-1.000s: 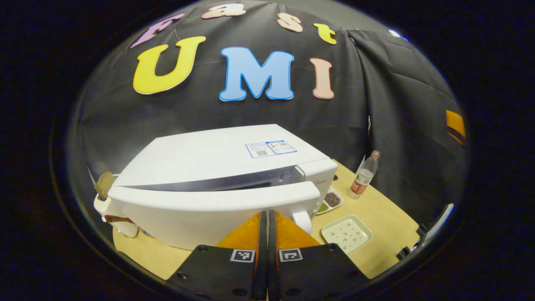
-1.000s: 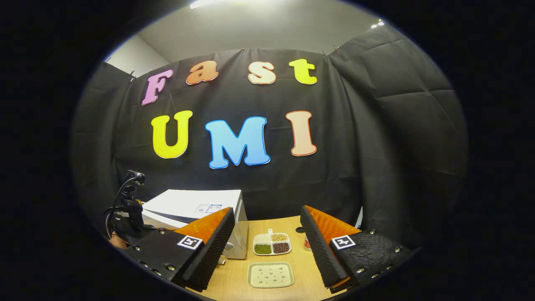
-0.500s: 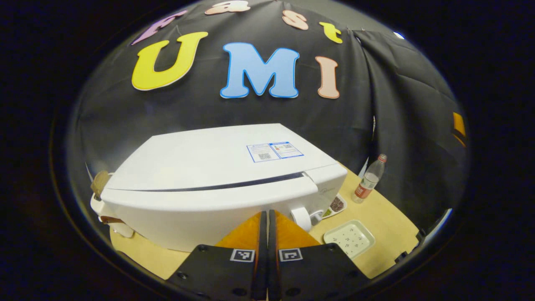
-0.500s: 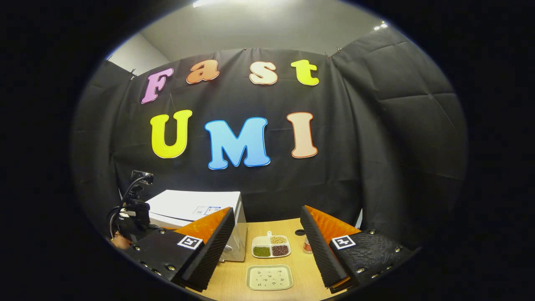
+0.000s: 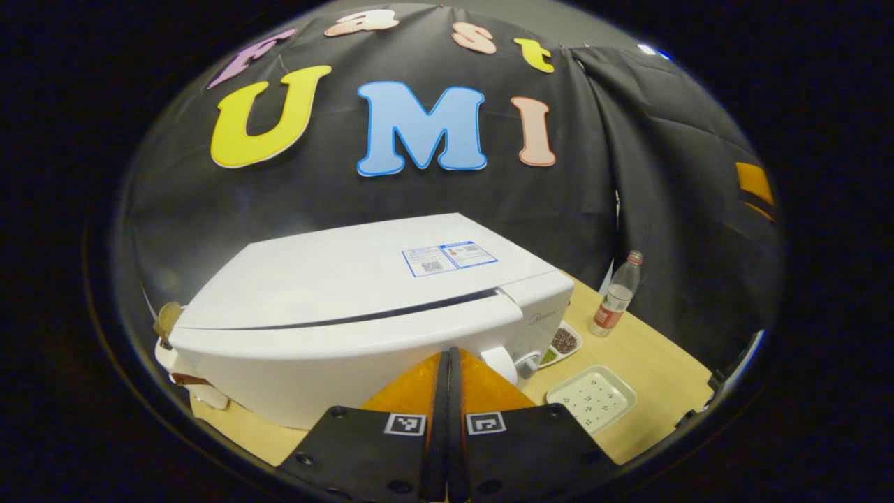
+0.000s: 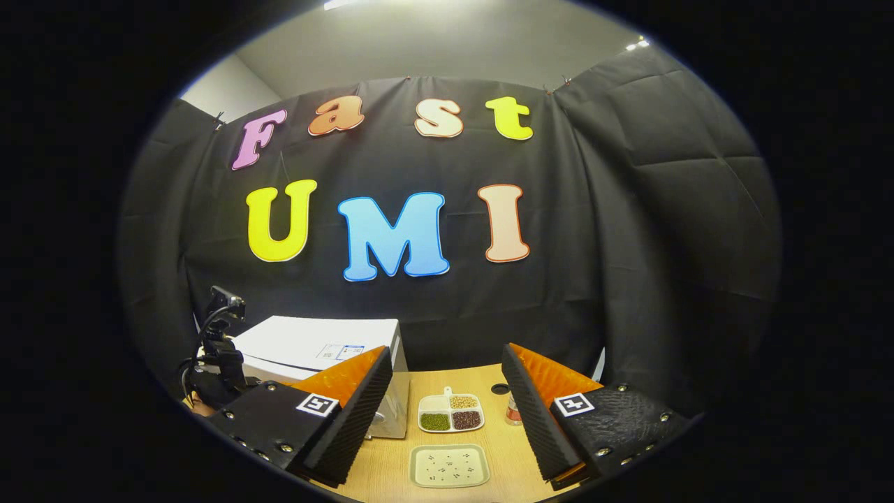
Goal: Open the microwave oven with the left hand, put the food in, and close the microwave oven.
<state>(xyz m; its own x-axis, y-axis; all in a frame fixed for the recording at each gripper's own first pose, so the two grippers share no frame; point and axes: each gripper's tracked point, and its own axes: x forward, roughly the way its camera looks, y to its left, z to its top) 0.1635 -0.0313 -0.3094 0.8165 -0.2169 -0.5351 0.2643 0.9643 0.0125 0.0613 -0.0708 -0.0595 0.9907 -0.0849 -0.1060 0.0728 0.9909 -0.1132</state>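
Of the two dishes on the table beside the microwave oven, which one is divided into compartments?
The divided dish, nearer the microwave oven: its compartments hold green, dark and tan grains. The plain square tray in front of it has no partitions, only small dark specks.

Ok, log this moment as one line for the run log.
left hand-held gripper: shut, at microwave door | door: closed | right hand-held gripper: open, empty | divided dish, tray: on table

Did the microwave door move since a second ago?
Yes. The door swung shut toward the microwave's white body: the wide gap between them a second ago is now a thin dark line, with the left claw against it.
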